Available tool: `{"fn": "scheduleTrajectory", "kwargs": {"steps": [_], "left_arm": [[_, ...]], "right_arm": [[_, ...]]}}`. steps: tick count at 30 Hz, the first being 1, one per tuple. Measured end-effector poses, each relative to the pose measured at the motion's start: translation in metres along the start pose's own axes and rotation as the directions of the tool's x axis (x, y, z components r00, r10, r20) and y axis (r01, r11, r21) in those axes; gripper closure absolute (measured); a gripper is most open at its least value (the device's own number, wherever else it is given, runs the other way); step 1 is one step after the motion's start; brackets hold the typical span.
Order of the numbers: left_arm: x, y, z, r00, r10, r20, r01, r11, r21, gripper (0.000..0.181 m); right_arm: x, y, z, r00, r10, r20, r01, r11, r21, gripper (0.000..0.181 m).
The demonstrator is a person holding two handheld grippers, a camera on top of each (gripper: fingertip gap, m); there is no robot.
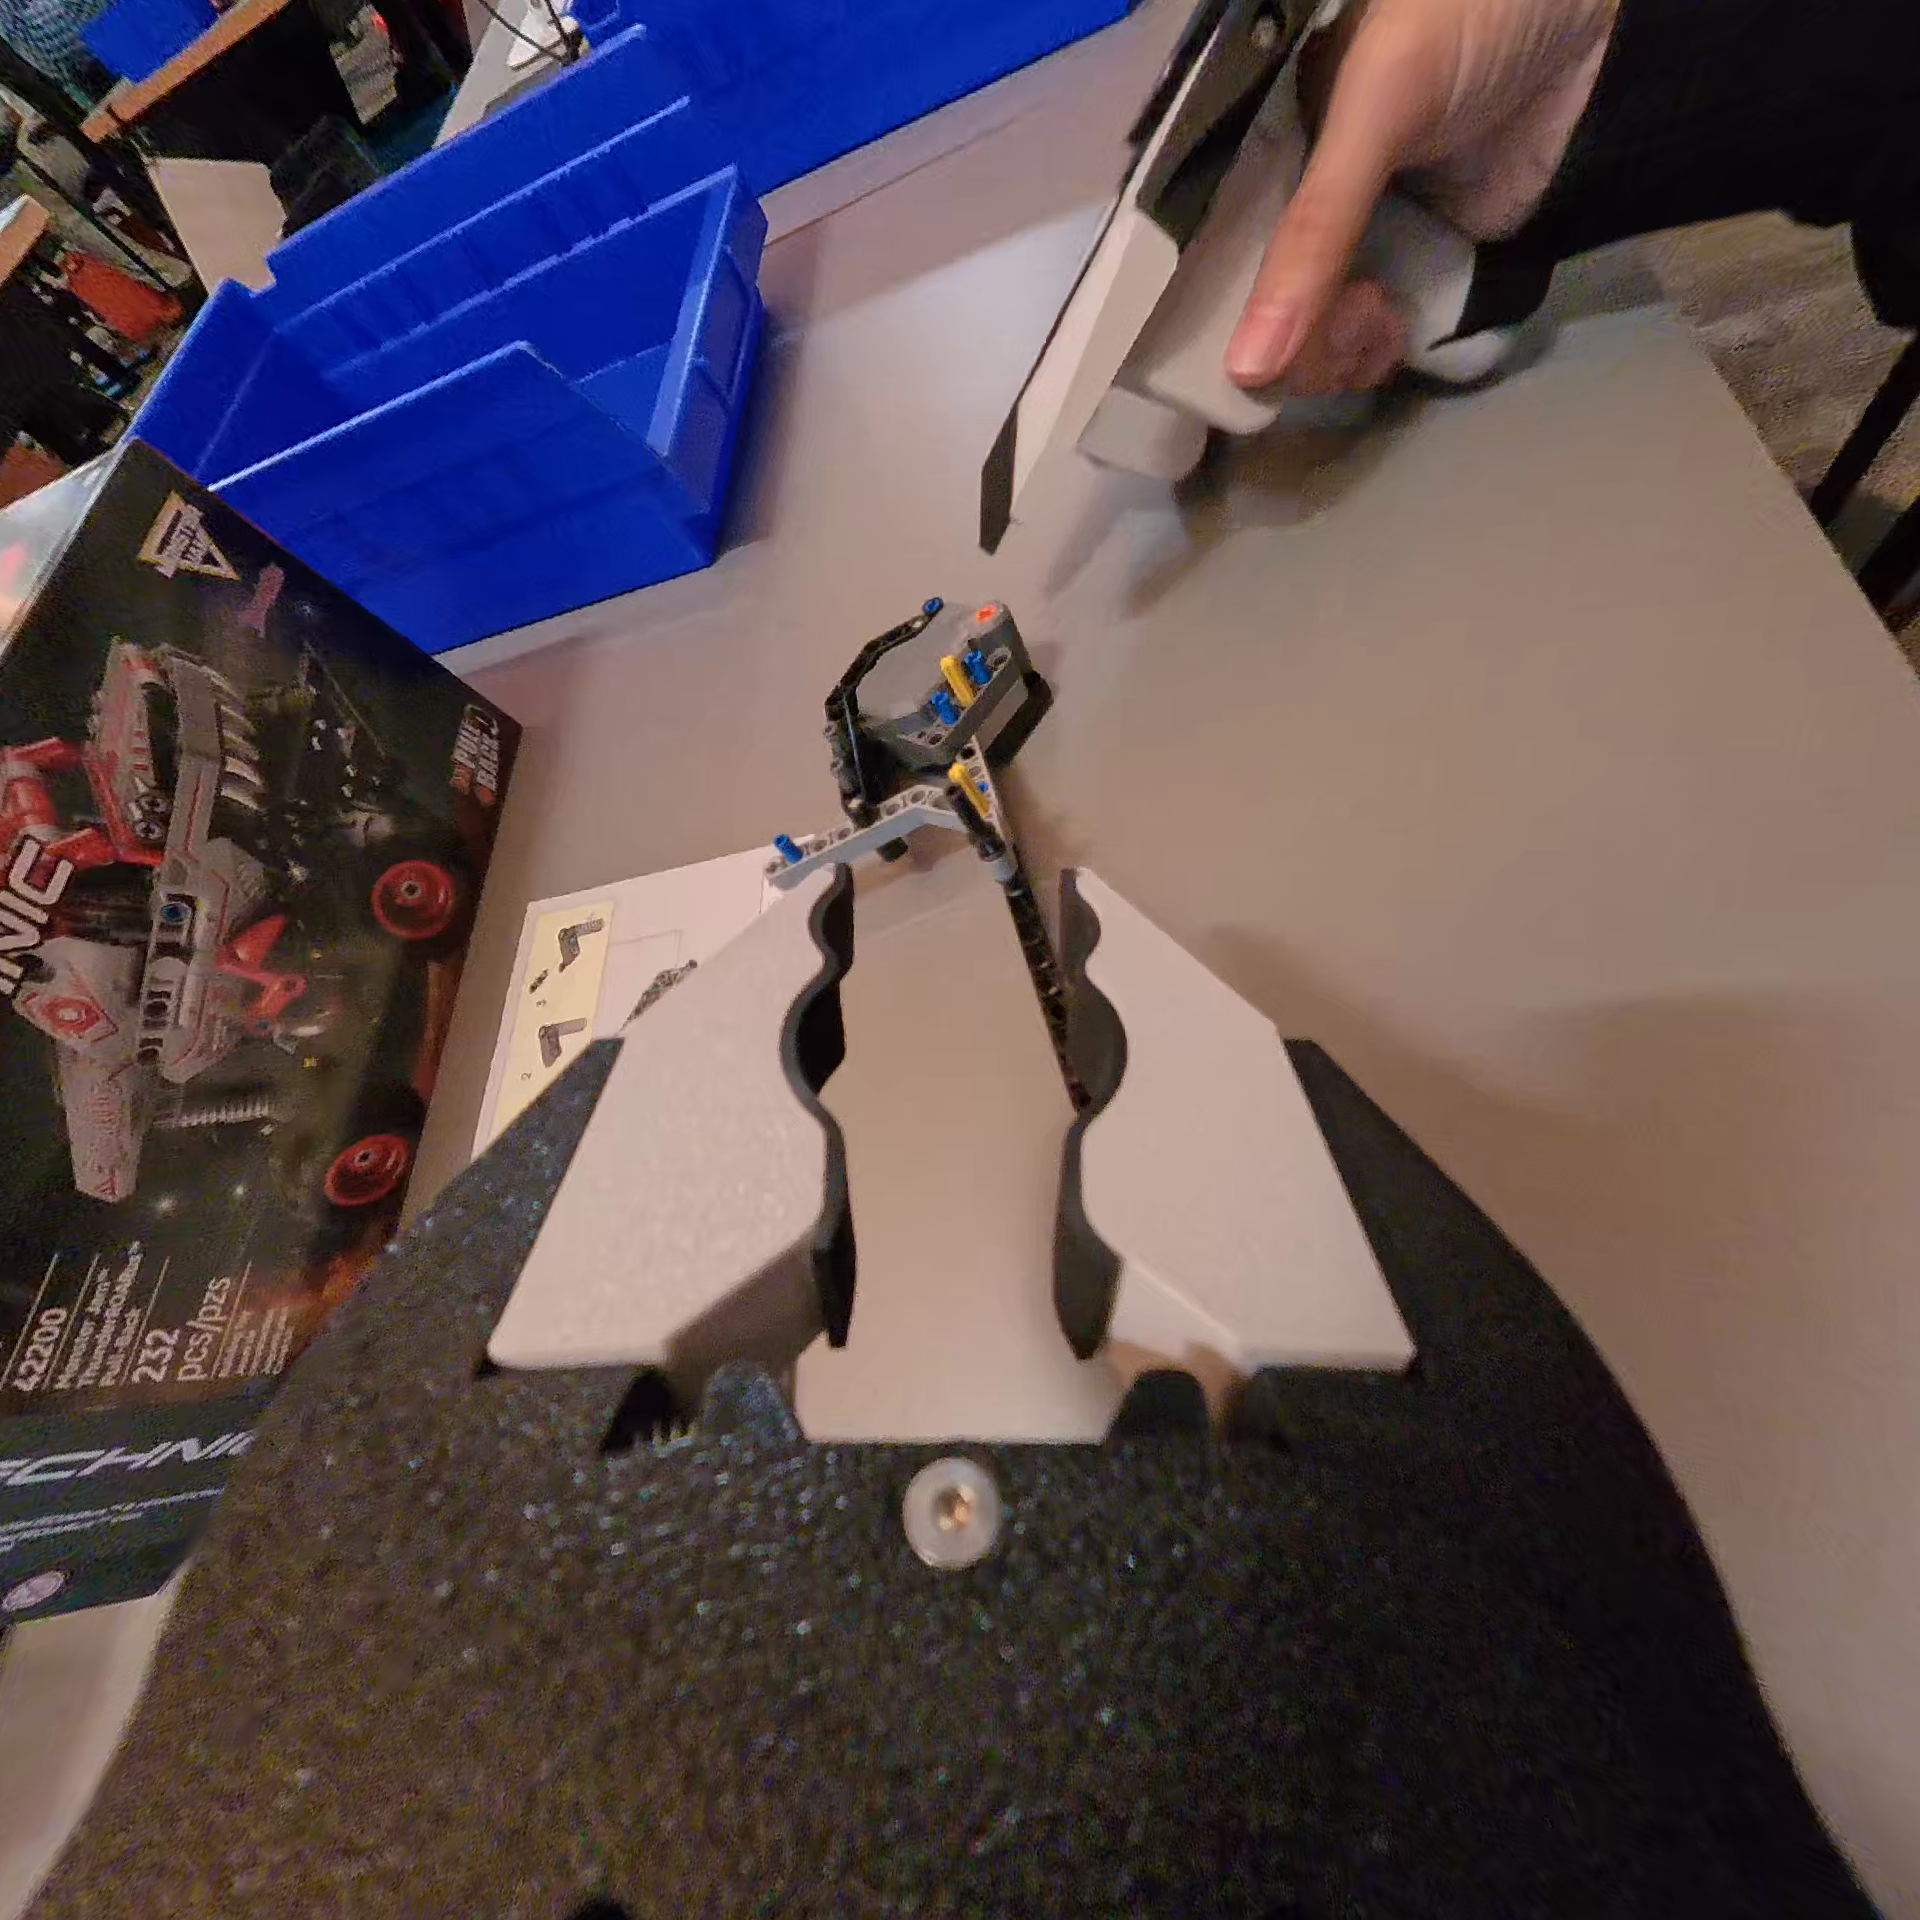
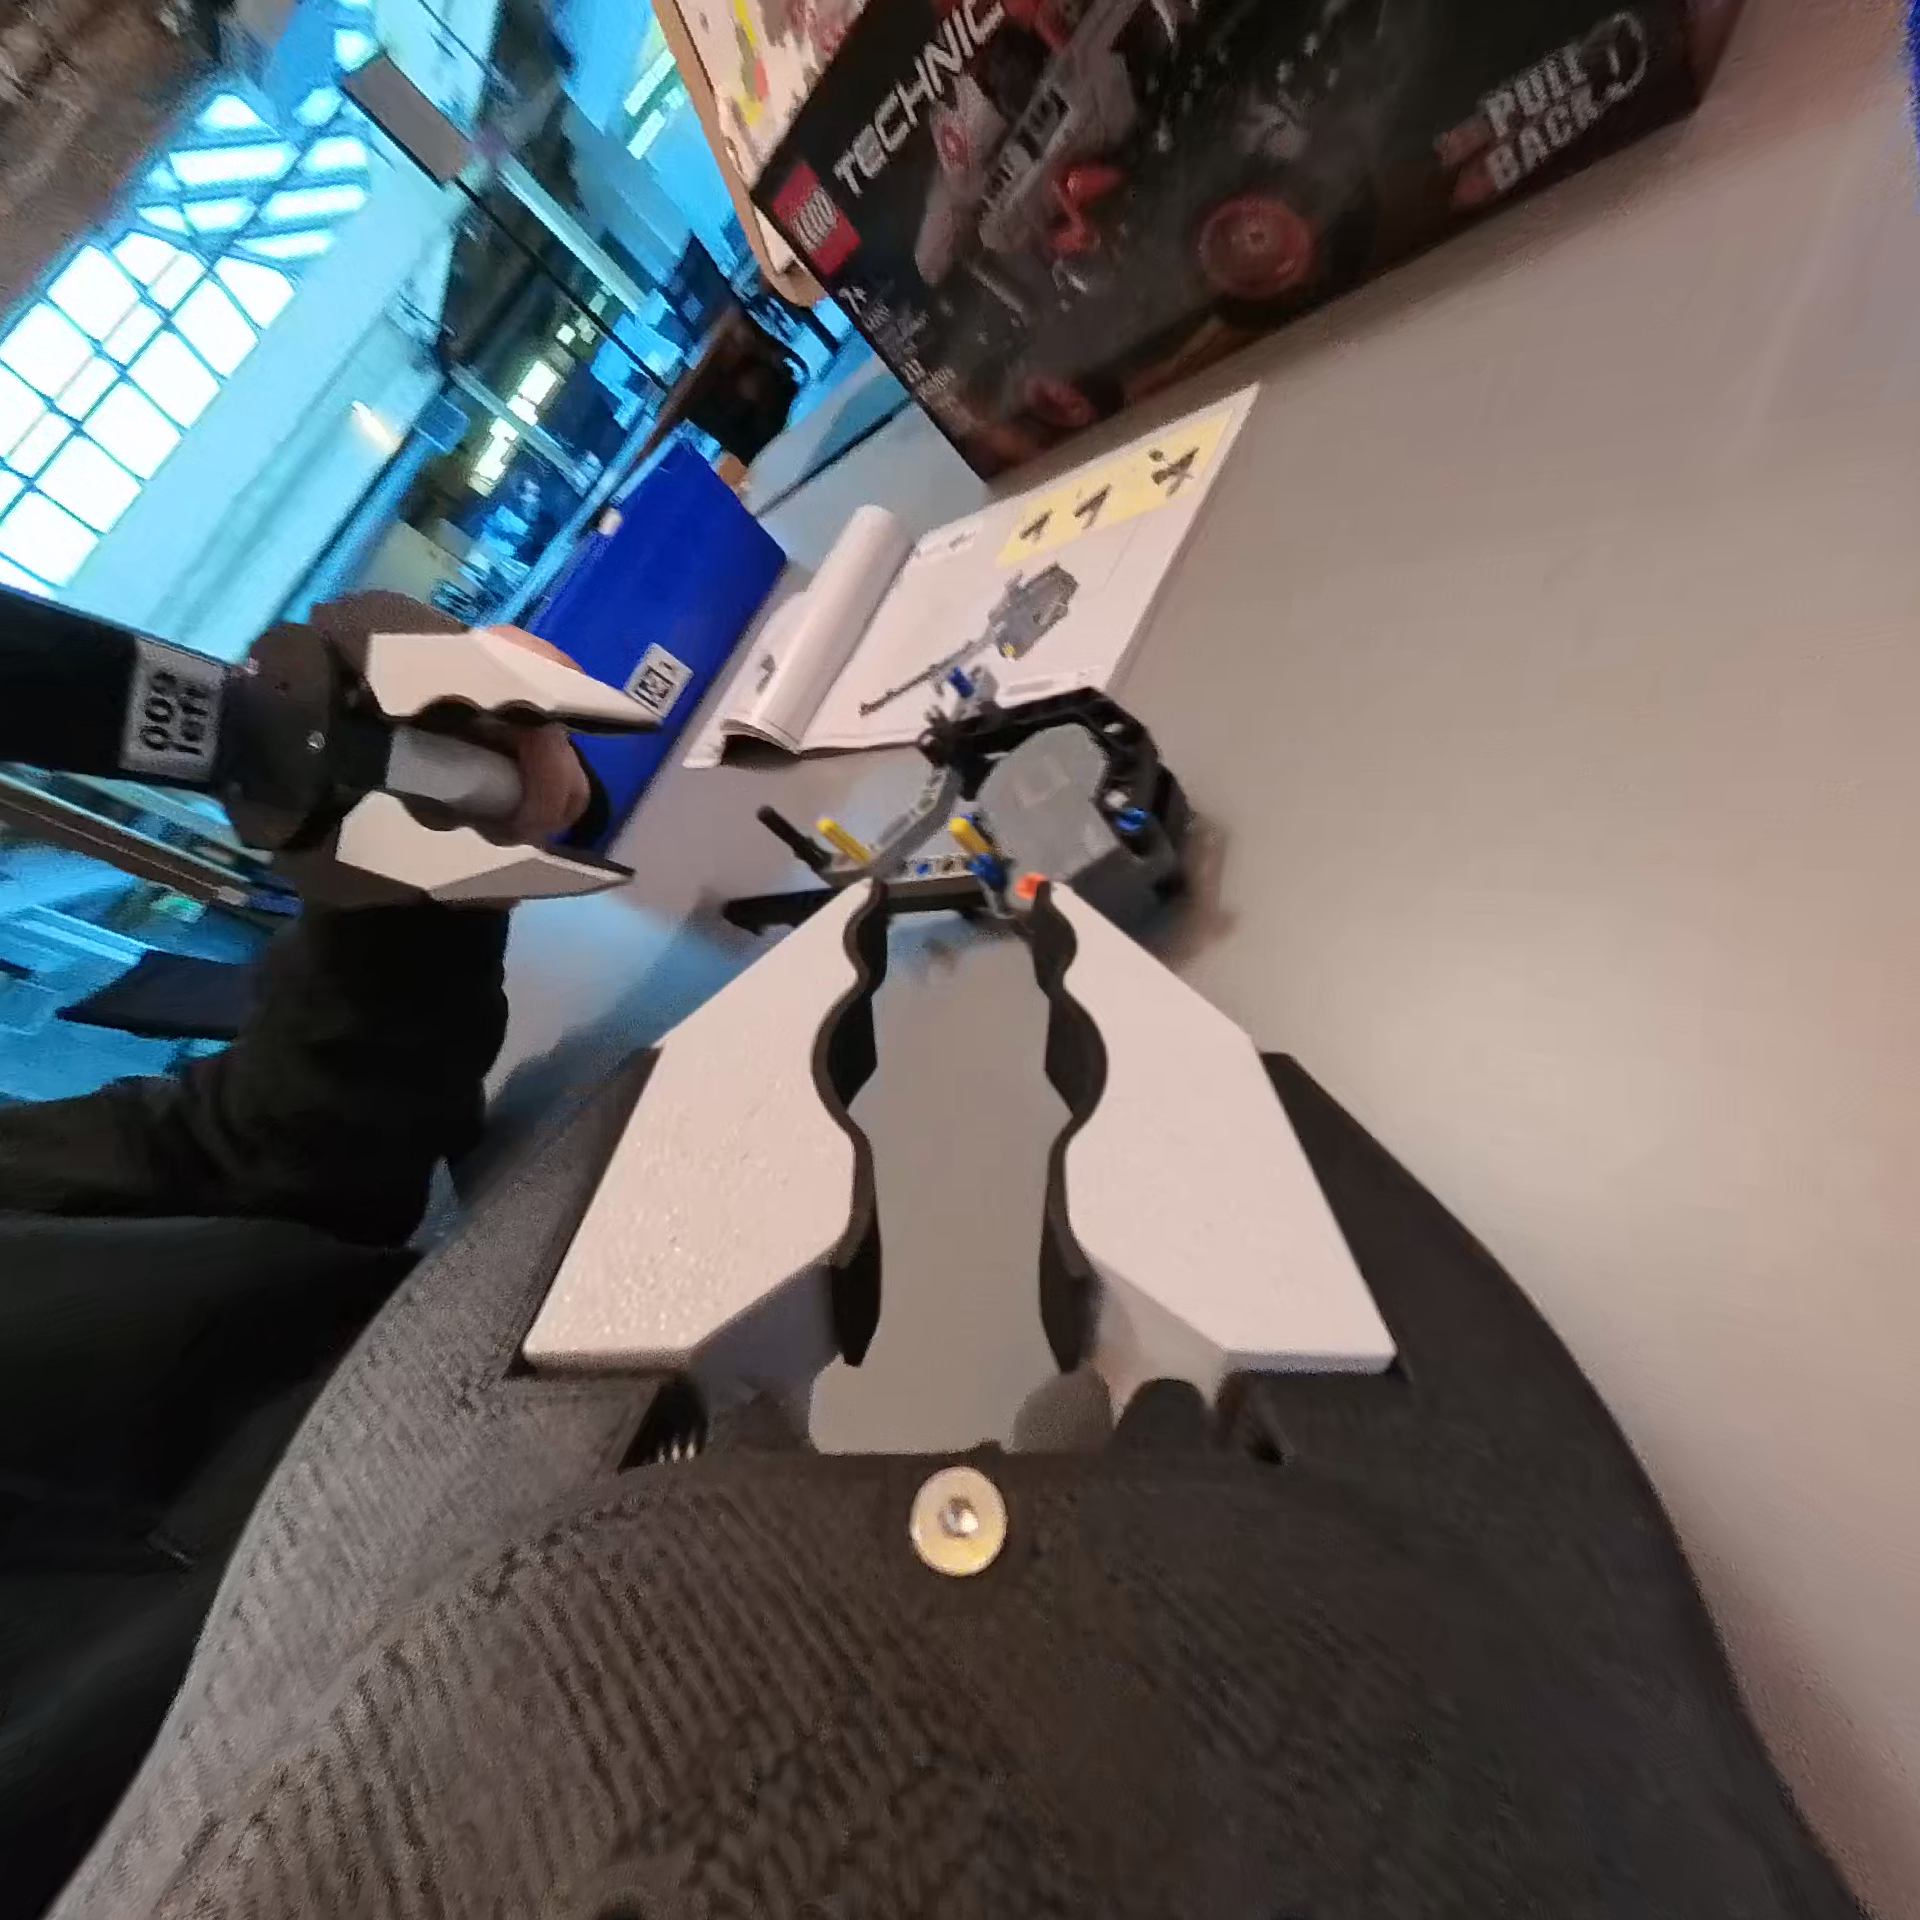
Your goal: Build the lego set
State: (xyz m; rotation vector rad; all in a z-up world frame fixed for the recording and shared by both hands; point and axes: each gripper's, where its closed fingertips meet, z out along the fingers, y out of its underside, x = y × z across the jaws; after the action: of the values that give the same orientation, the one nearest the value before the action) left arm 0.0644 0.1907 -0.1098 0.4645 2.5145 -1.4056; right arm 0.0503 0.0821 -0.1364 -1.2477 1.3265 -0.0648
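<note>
A partly built lego assembly (image 1: 935,696) lies on the grey table (image 1: 1455,831). It has a grey block, a black curved frame, and yellow and blue pins. A long black beam (image 1: 1029,935) runs from it toward me, under my left gripper's right finger. My left gripper (image 1: 961,883) is open and empty, just short of the assembly. My right gripper (image 2: 956,904) is open and empty, with its tips close to the assembly (image 2: 1049,800) from the other side. In the right wrist view the left gripper (image 2: 629,795) hangs above the table, jaws apart.
Blue bins (image 1: 499,395) stand at the back left. The set's box (image 1: 208,935) lies on the left. An open instruction booklet (image 2: 1039,582) lies beside the assembly. A hand (image 1: 1403,187) holds the right gripper. The table edge (image 1: 1766,416) is at the far right. The left gripper's tips are roughly 12 cm from the right gripper's.
</note>
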Motion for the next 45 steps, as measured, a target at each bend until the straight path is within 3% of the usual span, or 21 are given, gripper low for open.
{"fn": "scheduleTrajectory", "kwargs": {"steps": [1, 4, 6, 8, 10, 14, 19, 23, 28, 32, 34, 38, 40, 45], "left_arm": [[-0.001, 0.002, 0.0, 1.0, 0.005, 0.004, -0.005, 1.0, -0.006, 0.145], [-0.005, 0.01, 0.001, 1.0, 0.014, 0.013, -0.014, 0.999, -0.029, 0.145], [-0.009, 0.015, 0.004, 1.0, 0.01, 0.019, -0.009, 0.999, -0.04, 0.145], [-0.013, 0.018, 0.006, 1.0, -0.004, 0.029, 0.005, 0.999, -0.037, 0.146], [-0.019, 0.021, 0.007, 0.998, -0.03, 0.047, 0.031, 0.999, -0.025, 0.147], [-0.034, 0.031, 0.005, 0.993, -0.054, 0.11, 0.056, 0.998, -0.015, 0.148], [-0.045, 0.046, -0.004, 0.981, -0.062, 0.183, 0.064, 0.998, -0.004, 0.148], [-0.052, 0.056, -0.01, 0.963, -0.065, 0.262, 0.06, 0.998, 0.026, 0.149], [-0.064, 0.064, -0.021, 0.932, -0.081, 0.353, 0.072, 0.997, 0.04, 0.149], [-0.071, 0.072, -0.028, 0.914, -0.1, 0.392, 0.094, 0.995, 0.033, 0.15], [-0.072, 0.072, -0.03, 0.91, -0.112, 0.4, 0.101, 0.994, 0.049, 0.15], [-0.073, 0.076, -0.033, 0.902, -0.091, 0.421, 0.087, 0.996, 0.03, 0.15], [-0.077, 0.076, -0.038, 0.888, -0.07, 0.455, 0.067, 0.998, 0.022, 0.15], [-0.086, 0.079, -0.054, 0.849, -0.086, 0.522, 0.075, 0.996, 0.042, 0.151]], "right_arm": [[0.004, -0.001, -0.003, 0.999, -0.022, -0.032, 0.022, 1.0, -0.01, 0.149], [0.016, -0.009, -0.01, 0.958, -0.231, -0.17, 0.224, 0.973, -0.055, 0.127], [0.023, -0.01, -0.007, 0.867, -0.436, -0.241, 0.412, 0.9, -0.146, 0.107], [0.032, -0.008, -0.002, 0.756, -0.596, -0.272, 0.539, 0.801, -0.259, 0.102], [0.036, -0.001, 0.005, 0.698, -0.676, -0.235, 0.587, 0.729, -0.352, 0.101], [0.039, 0.002, 0.017, 0.699, -0.693, -0.174, 0.598, 0.701, -0.388, 0.114], [0.034, 0.014, 0.022, 0.746, -0.663, -0.067, 0.578, 0.693, -0.431, 0.149], [0.031, 0.017, 0.022, 0.734, -0.675, -0.076, 0.592, 0.691, -0.415, 0.149], [0.022, 0.025, 0.02, 0.781, -0.621, -0.059, 0.554, 0.734, -0.393, 0.147], [0.034, 0.013, 0.022, 0.767, -0.609, -0.204, 0.515, 0.773, -0.37, 0.102], [0.032, 0.015, 0.027, 0.757, -0.627, -0.185, 0.531, 0.755, -0.386, 0.094], [0.027, 0.017, 0.042, 0.733, -0.666, -0.142, 0.571, 0.714, -0.405, 0.099], [0.028, 0.022, 0.046, 0.712, -0.692, -0.116, 0.587, 0.679, -0.441, 0.127], [0.028, 0.027, 0.04, 0.718, -0.693, -0.067, 0.594, 0.661, -0.459, 0.132]]}}
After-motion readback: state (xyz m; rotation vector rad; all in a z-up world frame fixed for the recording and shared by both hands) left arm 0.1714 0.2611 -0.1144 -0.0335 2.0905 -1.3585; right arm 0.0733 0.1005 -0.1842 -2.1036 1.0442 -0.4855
